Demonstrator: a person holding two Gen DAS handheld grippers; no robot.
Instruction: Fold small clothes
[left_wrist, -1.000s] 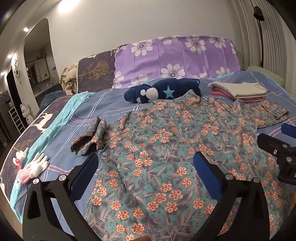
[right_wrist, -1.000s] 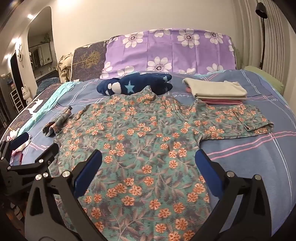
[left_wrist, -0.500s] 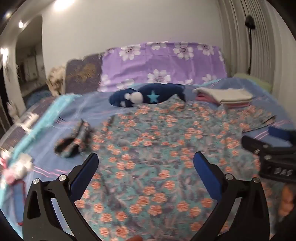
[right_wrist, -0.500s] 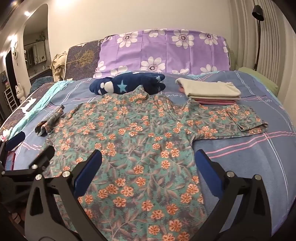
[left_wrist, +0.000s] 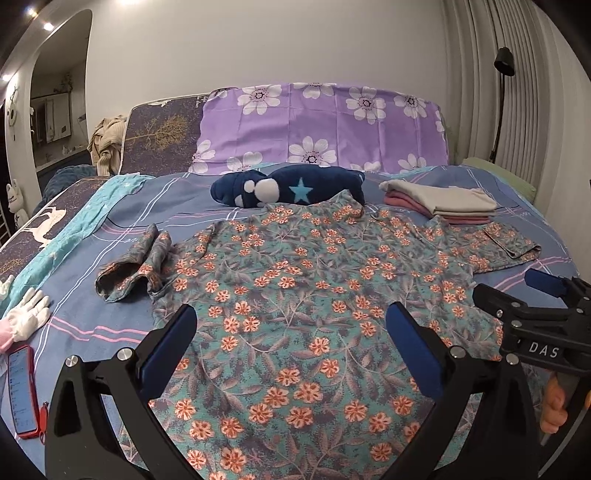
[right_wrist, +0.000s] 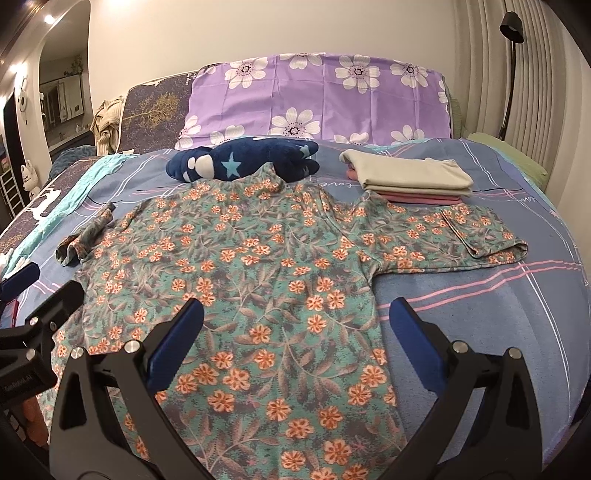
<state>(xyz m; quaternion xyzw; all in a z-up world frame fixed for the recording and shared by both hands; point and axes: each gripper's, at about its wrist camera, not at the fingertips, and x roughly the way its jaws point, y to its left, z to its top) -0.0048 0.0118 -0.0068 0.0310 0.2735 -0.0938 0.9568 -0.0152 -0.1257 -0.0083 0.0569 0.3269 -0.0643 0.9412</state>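
A teal floral shirt (left_wrist: 314, 295) lies spread flat on the bed; it also shows in the right wrist view (right_wrist: 258, 280). Its left sleeve (left_wrist: 136, 266) is bunched up, its right sleeve (right_wrist: 461, 236) lies flat. My left gripper (left_wrist: 291, 347) is open and empty above the shirt's lower left part. My right gripper (right_wrist: 295, 336) is open and empty above the shirt's lower right edge. Each gripper shows at the edge of the other's view.
A stack of folded clothes (right_wrist: 406, 177) lies at the back right. A dark blue plush toy (left_wrist: 291, 188) lies at the shirt's collar. White gloves (left_wrist: 26, 317) and a red-cased phone (left_wrist: 22, 391) lie at the left. A purple floral pillow (left_wrist: 321, 129) stands behind.
Both grippers have drawn back and lifted slightly; the left view swung right and then steadied. The shirt has not moved. Both grippers stay open.
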